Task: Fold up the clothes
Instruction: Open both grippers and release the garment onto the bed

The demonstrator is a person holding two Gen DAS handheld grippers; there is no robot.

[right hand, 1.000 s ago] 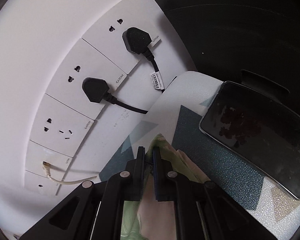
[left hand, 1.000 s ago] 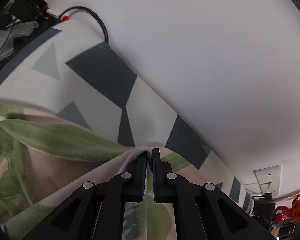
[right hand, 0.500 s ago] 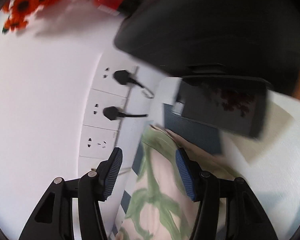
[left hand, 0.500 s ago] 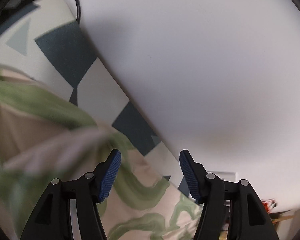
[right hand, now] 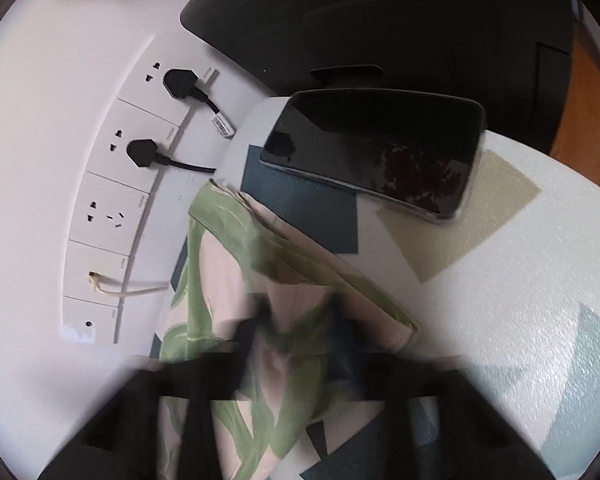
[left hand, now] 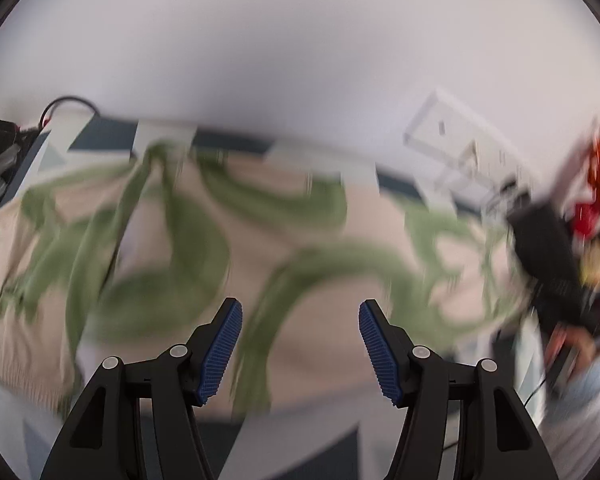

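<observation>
Left wrist view: the left gripper (left hand: 300, 344) hangs wide apart, nothing between its blue pads (left hand: 220, 354), above the blurred cream-and-green garment (left hand: 300, 248) spread over the patterned bench (left hand: 160, 136). Over on the right wrist view, the right gripper (right hand: 300, 340) is a smear, jaws closing with a fold of garment (right hand: 228, 280) between them. Beyond it a phone (right hand: 376, 152) lies on the bench (right hand: 500, 280), with wall sockets (right hand: 116, 200) off to the left.
</observation>
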